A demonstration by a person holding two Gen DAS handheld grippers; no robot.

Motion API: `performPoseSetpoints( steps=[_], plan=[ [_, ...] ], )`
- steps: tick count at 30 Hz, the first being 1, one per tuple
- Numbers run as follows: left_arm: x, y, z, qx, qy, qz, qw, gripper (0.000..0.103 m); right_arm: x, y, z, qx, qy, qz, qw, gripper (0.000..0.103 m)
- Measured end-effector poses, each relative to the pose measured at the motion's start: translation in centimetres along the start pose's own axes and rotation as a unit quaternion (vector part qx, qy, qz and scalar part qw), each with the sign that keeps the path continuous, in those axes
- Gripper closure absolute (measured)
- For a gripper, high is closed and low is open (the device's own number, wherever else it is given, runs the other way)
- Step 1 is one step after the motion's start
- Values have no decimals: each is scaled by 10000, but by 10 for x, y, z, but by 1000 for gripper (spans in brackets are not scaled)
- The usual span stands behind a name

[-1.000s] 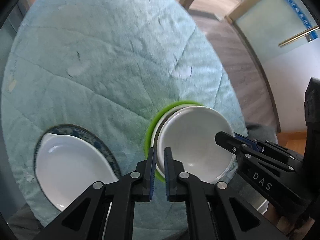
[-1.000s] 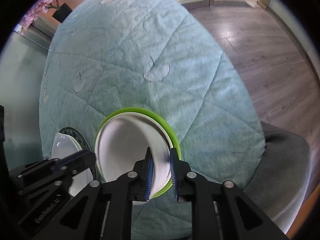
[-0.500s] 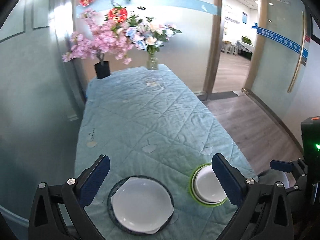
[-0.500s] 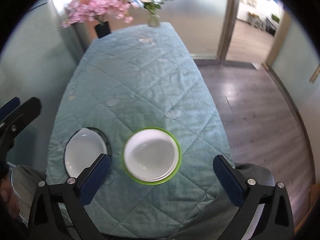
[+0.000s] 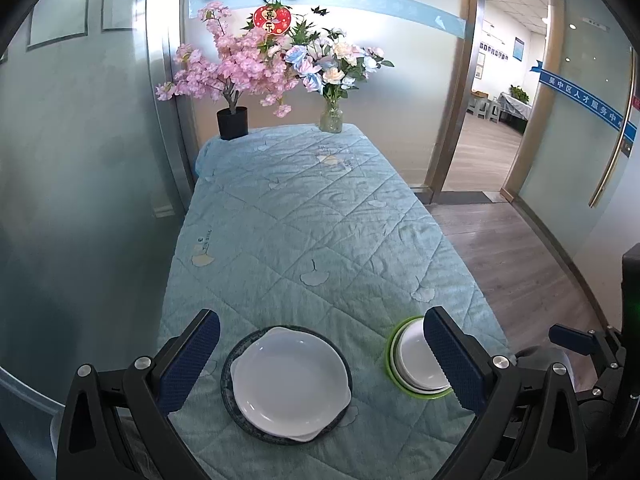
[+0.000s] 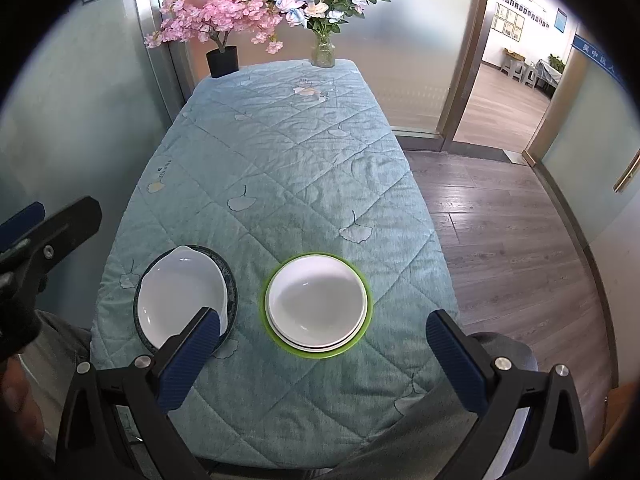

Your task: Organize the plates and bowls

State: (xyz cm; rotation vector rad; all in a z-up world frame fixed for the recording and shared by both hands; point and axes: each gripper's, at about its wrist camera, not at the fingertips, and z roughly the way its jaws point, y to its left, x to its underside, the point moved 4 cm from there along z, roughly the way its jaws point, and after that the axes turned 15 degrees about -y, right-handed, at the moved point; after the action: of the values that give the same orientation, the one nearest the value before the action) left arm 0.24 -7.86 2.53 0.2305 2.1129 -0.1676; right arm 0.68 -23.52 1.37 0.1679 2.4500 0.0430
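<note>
A white plate with small handles (image 5: 290,380) lies on a dark blue-rimmed plate (image 5: 256,432) near the table's front left. To its right, white bowls (image 5: 416,360) are stacked on a green plate (image 5: 389,354). My left gripper (image 5: 320,320) hovers open above the white plate and holds nothing. In the right wrist view the white plate (image 6: 180,292), the dark plate (image 6: 231,284), the bowls (image 6: 316,300) and the green plate (image 6: 316,355) all show. My right gripper (image 6: 323,317) hangs open above the bowls, also holding nothing.
The table wears a teal quilted cloth (image 5: 300,220). At its far end stand a black pot with a pink blossom tree (image 5: 233,122) and a glass vase of flowers (image 5: 331,118). Wooden floor (image 6: 500,220) lies to the right, a glass wall to the left.
A second ago both grippers were shut low at the bowl stack's rim. Both have since opened wide, lifted away and tilted up, so the whole table shows. The dishes stay put.
</note>
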Motion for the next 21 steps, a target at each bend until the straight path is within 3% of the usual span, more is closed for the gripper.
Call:
performPoseSetpoints(
  steps=[21],
  plan=[
    [8, -4, 19, -4, 126, 24, 9999, 1, 4, 2, 3, -92, 53, 69, 9999, 1]
  ],
)
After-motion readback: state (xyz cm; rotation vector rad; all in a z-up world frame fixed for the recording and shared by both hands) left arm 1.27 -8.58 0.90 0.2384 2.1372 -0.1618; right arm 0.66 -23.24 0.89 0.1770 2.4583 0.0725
